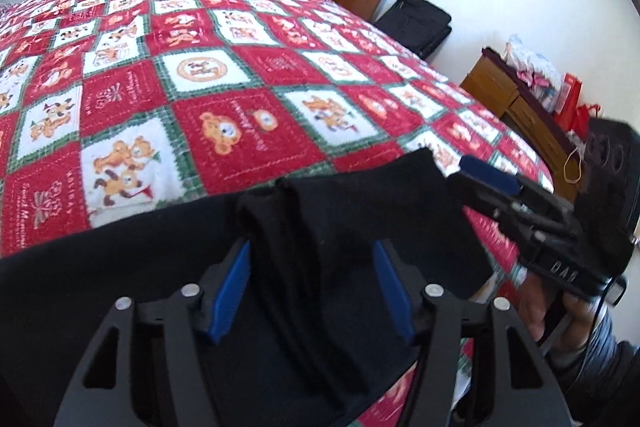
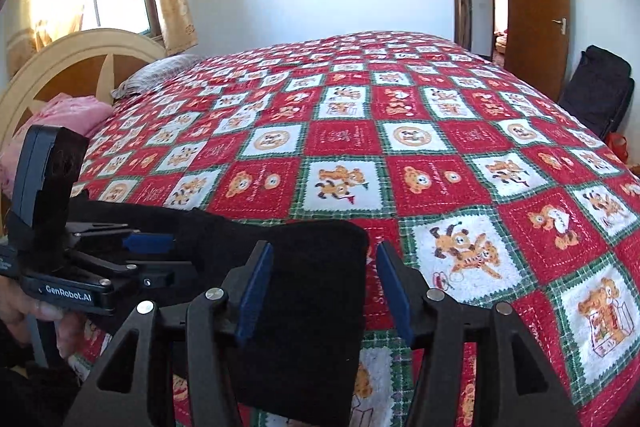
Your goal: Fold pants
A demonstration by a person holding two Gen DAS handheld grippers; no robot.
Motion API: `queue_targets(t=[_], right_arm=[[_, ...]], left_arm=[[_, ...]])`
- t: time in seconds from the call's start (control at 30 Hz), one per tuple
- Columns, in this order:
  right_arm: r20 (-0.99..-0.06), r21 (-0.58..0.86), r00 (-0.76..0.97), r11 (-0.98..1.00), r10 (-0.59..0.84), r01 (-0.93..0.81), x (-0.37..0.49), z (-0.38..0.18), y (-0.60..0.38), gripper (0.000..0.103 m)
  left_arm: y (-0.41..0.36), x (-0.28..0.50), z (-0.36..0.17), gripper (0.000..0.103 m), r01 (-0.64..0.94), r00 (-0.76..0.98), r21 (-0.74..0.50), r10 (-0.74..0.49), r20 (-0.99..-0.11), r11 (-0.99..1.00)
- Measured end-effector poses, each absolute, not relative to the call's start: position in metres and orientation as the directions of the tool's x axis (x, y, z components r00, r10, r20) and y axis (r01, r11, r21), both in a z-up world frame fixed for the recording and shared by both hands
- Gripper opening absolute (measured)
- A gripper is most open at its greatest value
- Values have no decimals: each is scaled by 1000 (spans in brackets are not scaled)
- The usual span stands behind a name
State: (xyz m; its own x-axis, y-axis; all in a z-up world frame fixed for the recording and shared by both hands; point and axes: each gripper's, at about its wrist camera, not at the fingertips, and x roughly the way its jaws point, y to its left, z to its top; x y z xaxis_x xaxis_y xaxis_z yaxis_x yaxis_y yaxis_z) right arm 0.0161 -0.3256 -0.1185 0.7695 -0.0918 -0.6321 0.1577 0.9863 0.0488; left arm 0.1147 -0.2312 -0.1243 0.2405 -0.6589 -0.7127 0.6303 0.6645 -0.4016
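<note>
1. Broadly, a bed point(image 2: 400, 131) fills both views, covered by a red, white and green checked quilt point(image 1: 224, 75) printed with bears.
2. Black pants point(image 1: 340, 227) lie at the near edge of the quilt, at 6 o'clock in both views, bunched into thick folds.
3. At 1 o'clock in the right wrist view a brown door point(image 2: 536, 7) stands open, with a dark bag point(image 2: 600, 87) leaning on the wall below it at 3 o'clock.
4. A rounded headboard point(image 2: 80, 67) and a pink pillow point(image 2: 68, 115) sit at 9 o'clock in that view.
5. Wooden furniture point(image 1: 508, 99) piled with red bags shows at 3 o'clock in the left wrist view.
6. The left gripper point(image 1: 312, 291) has its jaws half spread around a fold of the pants; the blue pads stand just clear of the cloth.
7. The right gripper point(image 2: 324, 291) is likewise half spread, the pants' edge between the pads with a gap on the right side.
</note>
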Motion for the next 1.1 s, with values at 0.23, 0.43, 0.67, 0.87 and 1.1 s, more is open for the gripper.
queue_targets(t=[0.23,0.43,0.67,0.87,1.1], right_arm=[[-601,74,792,980,-105,186,13,-122,-334,61],[-585,92,803,975,-113,204,12,-123,-339,63],[-587,111,802,970,-113,218,12,-127,-343,65],[-589,149,802,962,-101,231,12,-128,-351,66],[-605,107,789,971,-106,213,16,-133,-342,67]], left_arm=[[-233,105,-125,17,623,257,-400,-659,-707,672],[-229,107,-115,15,610,276,-431,-688,-672,665],[-225,101,-105,12,634,330,-372,-672,-663,678],[-202,104,-91,12,605,372,-391,-680,-631,694],[-166,111,-87,12,524,397,-435,-662,-636,732]])
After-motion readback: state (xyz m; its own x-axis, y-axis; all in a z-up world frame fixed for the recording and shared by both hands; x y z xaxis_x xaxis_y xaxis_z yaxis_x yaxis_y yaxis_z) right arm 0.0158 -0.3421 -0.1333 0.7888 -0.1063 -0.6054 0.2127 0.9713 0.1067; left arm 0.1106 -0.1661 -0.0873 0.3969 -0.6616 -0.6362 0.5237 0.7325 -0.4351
